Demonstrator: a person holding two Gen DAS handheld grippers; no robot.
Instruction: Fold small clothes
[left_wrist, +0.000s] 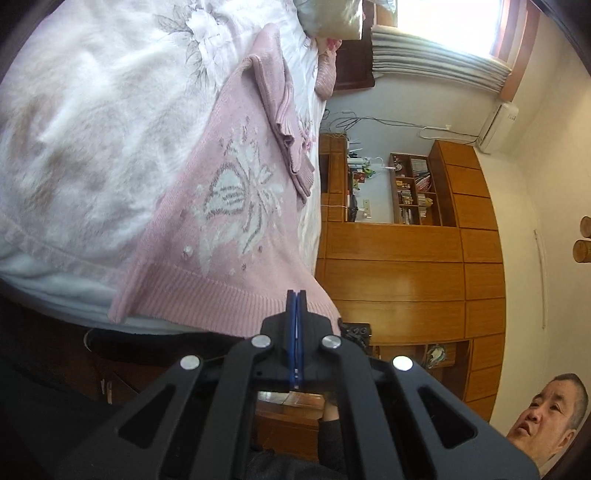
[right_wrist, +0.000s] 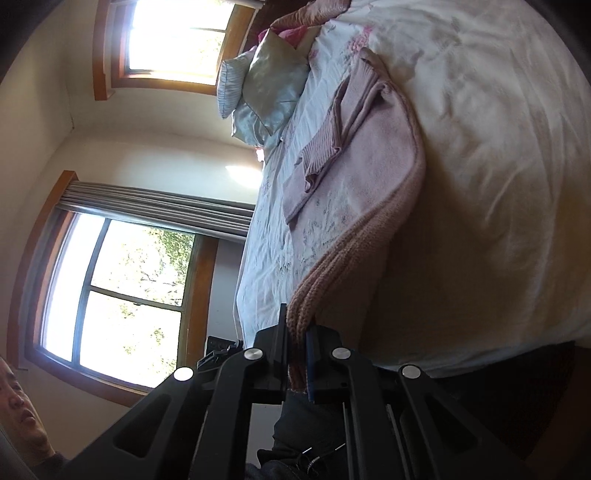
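The bed (left_wrist: 92, 110) is carrying a pink sweater (left_wrist: 229, 206) near its edge, with pillows (right_wrist: 266, 81) lying at the far end.

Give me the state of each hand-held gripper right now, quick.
Left hand-held gripper: shut at the pink sweater hem; grip on fabric cannot be told.
Right hand-held gripper: shut on the sweater's ribbed hem.

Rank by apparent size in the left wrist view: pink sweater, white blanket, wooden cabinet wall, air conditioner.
1. white blanket
2-3. wooden cabinet wall and pink sweater: look alike, unsure
4. air conditioner
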